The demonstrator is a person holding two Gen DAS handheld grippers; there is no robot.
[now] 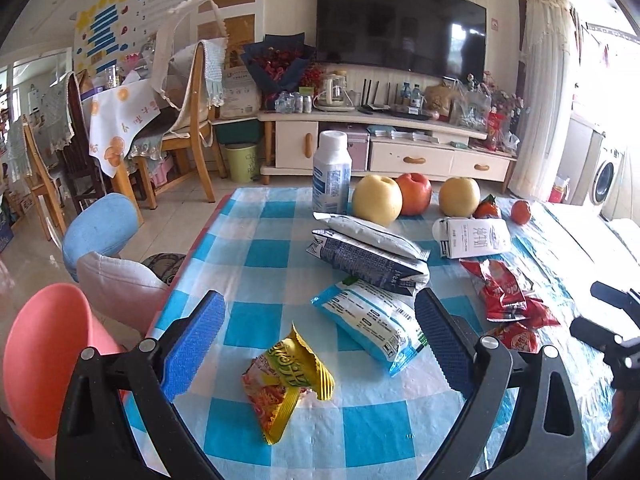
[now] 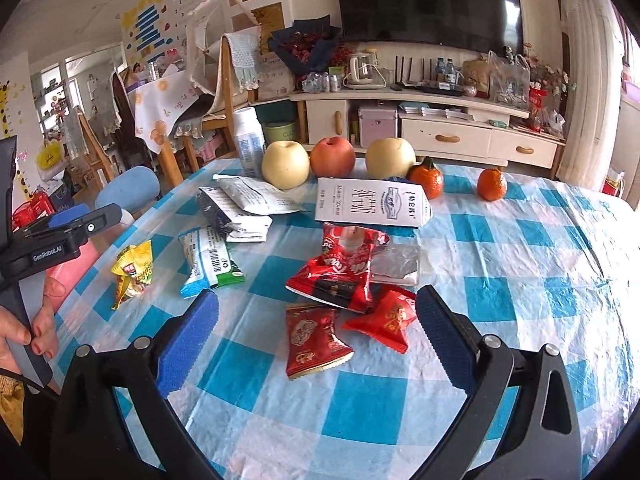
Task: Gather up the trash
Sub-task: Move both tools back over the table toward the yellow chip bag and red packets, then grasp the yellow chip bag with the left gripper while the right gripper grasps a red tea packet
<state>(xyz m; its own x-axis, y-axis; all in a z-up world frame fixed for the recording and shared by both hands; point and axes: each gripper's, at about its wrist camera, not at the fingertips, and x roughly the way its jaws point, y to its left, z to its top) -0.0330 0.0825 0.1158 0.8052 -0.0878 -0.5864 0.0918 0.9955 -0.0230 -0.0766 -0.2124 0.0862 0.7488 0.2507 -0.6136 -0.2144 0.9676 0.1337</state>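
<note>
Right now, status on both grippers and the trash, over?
Left gripper open, empty, over yellow wrapper. Right gripper open, empty, over red wrappers. All trash on the table. Fruit behind, nothing blocking.

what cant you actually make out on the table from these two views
- Silver foil wrapper: right wrist view, partly under the red wrappers.
- Stacked pouches: small print too small in both views.
- White bottle: contents hidden by its opaque wall.
</note>
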